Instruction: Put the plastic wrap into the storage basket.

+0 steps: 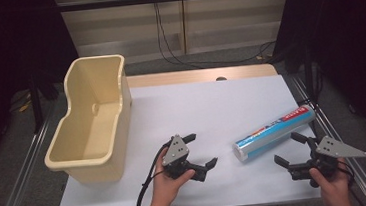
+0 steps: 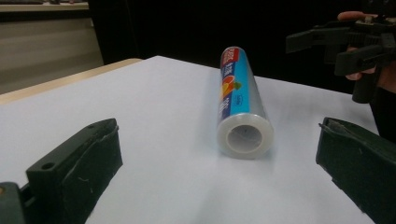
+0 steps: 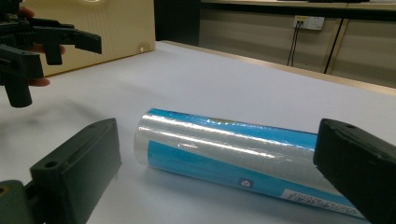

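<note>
while the roll of wrap (image 1: 275, 133) lies on its side on the white table (image 1: 211, 105) in the high view, slanted from near centre toward the right edge, the left gripper (image 1: 199, 151) sits just off its near end and the right gripper (image 1: 289, 149) just beside its lower flank. both are spread wide and hold nothing. a cream bin (image 1: 92, 118) stands well apart at the left.

from the left gripper view, the roll (image 2: 240, 100) points end-on, its hollow core showing, centred between the open jaws; the hand is level, low to the table. the right gripper (image 2: 327, 46) hangs beyond, also open.

from the right gripper view, the roll (image 3: 233, 149) lies crosswise between the jaws, film glossy. the left gripper (image 3: 51, 44) shows farther off, before the bin (image 3: 93, 28).

it looks light and stiff along its length, but smooth and likely to roll or slip, so a grip across the middle of the barrel seems safest.
</note>
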Action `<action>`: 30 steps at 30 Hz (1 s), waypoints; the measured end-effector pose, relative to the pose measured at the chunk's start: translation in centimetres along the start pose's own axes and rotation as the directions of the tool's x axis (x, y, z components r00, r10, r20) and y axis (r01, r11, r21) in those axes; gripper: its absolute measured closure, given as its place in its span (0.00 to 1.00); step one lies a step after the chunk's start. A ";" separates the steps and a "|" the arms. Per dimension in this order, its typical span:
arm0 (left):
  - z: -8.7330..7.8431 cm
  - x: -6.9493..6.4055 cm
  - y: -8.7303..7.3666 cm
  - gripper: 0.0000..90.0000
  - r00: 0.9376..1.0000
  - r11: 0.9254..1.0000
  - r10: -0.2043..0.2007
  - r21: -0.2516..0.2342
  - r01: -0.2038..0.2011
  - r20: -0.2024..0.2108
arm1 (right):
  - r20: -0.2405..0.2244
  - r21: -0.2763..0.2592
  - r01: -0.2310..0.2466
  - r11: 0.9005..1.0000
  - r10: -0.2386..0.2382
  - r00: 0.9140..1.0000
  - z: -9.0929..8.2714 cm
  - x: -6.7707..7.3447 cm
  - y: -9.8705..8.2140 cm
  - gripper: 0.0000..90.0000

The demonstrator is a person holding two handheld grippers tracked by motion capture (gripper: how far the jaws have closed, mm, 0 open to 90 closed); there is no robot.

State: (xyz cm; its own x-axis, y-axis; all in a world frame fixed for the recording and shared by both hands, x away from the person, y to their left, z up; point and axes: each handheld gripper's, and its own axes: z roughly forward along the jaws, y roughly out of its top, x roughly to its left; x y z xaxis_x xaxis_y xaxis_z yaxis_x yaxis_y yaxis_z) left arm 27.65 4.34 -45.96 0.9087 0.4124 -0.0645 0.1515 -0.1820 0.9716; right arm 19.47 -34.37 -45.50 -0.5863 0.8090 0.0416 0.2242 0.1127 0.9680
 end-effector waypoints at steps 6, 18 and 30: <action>1.6 -0.2 0.2 0.00 1.000 1.000 -0.018 0.026 0.017 0.013 | 0.000 0.000 0.000 1.000 0.000 1.000 0.0 0.0 0.0 0.00; 5.1 -0.8 0.7 0.00 0.998 0.996 -0.056 0.077 0.054 0.025 | 0.000 -0.002 0.001 1.000 -0.001 1.000 -0.1 -0.1 0.0 0.00; 8.9 -1.7 0.9 0.01 0.998 0.986 -0.048 0.161 0.040 0.049 | 0.001 0.001 0.005 1.000 -0.005 1.000 -0.1 -0.1 0.0 0.01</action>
State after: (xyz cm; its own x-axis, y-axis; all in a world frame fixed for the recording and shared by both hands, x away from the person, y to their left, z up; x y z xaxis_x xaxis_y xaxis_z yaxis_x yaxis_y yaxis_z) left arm 29.67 -4.46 -47.04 0.9183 0.3766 -0.1221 0.2481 -0.3070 0.9188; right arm 19.44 -34.55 -45.42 -0.5864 0.8092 0.0368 0.2222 0.1170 0.9680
